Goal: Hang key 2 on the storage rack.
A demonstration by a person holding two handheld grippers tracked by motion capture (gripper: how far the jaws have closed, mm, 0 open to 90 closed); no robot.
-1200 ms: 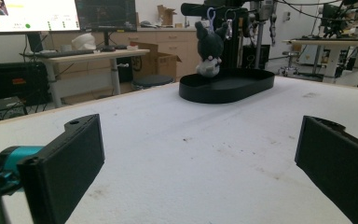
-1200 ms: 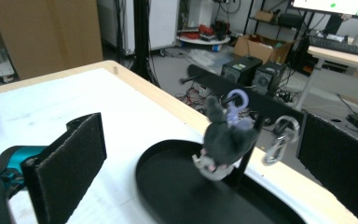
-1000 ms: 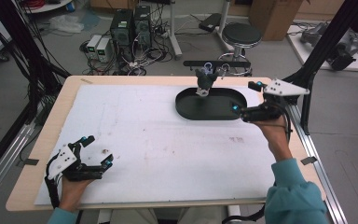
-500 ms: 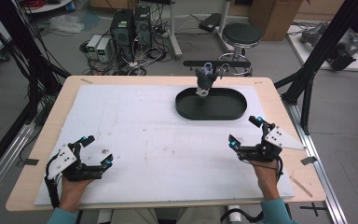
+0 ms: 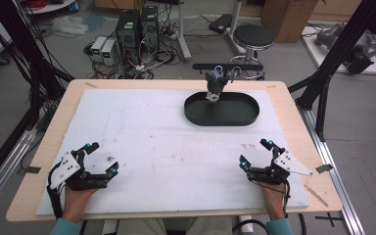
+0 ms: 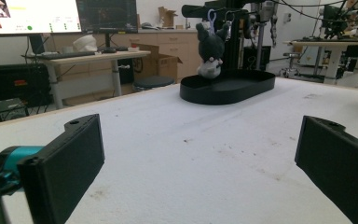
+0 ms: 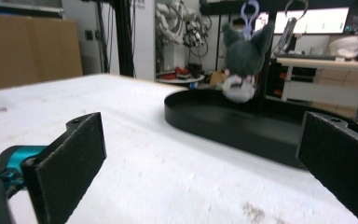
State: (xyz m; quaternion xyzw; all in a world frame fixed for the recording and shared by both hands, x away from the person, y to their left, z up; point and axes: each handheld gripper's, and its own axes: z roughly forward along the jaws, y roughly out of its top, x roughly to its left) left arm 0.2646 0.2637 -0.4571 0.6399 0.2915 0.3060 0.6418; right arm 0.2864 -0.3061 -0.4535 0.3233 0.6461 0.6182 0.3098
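High view: left gripper low at the near left of the worktop, right gripper low at the near right, both with jaws wide open and holding nothing. Well apart from both, at the far side, a black oval tray; over its far rim, a dark plush toy hanging by a clip from a black bar. Hard to tell from above whether toy and tray touch.

Left gripper view: jaws spread to both edges, the right jaw cut off by the frame; between them only bare white surface with faint stains. Far ahead, tray and toy, small; the toy's lower part in front of the tray's rim, contact unclear.

Right gripper view: tray nearer, its right end hidden behind the right jaw. Toy blurred, apparently above the tray floor; face not readable.
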